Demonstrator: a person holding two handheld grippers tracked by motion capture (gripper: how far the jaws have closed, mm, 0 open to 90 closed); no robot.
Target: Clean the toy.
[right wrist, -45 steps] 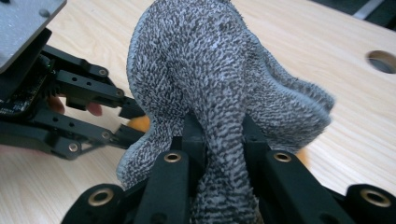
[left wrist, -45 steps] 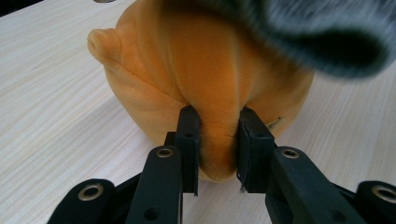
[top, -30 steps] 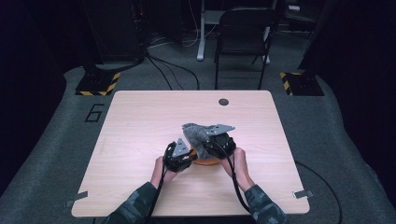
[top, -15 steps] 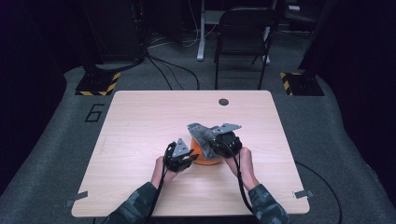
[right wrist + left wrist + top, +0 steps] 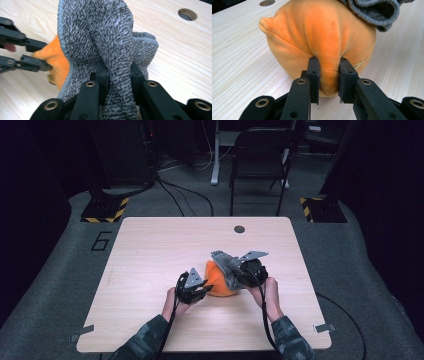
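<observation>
While the high view looked down on the pale wooden table [image 5: 150, 255], a round orange plush toy [image 5: 216, 281] sat near the middle of the board, a little toward the person's side, with a grey terry cloth [image 5: 227, 266] draped over its far right shoulder. The left gripper [image 5: 199, 288] was at the toy's left flank, touching it; the right gripper [image 5: 239, 276] was at the cloth on the toy's right — both hands low at the near edge. A small round hole [image 5: 239, 229] marked the far side of the table, and a dark folding chair [image 5: 260, 155] stood beyond it.

Over to the left gripper view: the left gripper [image 5: 329, 75] had its jaws drawn narrow and pinched a fold of the orange plush [image 5: 312, 37] between them, the fabric bulging on either side. The toy rested on the table, and the grey cloth [image 5: 374, 11] hung over its top right.

Then the right gripper view — the right gripper [image 5: 119, 72] clamped a ridge of the grey cloth [image 5: 100, 32], jaws close together with the pile squeezed between. The cloth stood up in front, the orange toy [image 5: 58, 62] peeked out at its left, and the other gripper's black jaws reached the toy from the left edge.
</observation>
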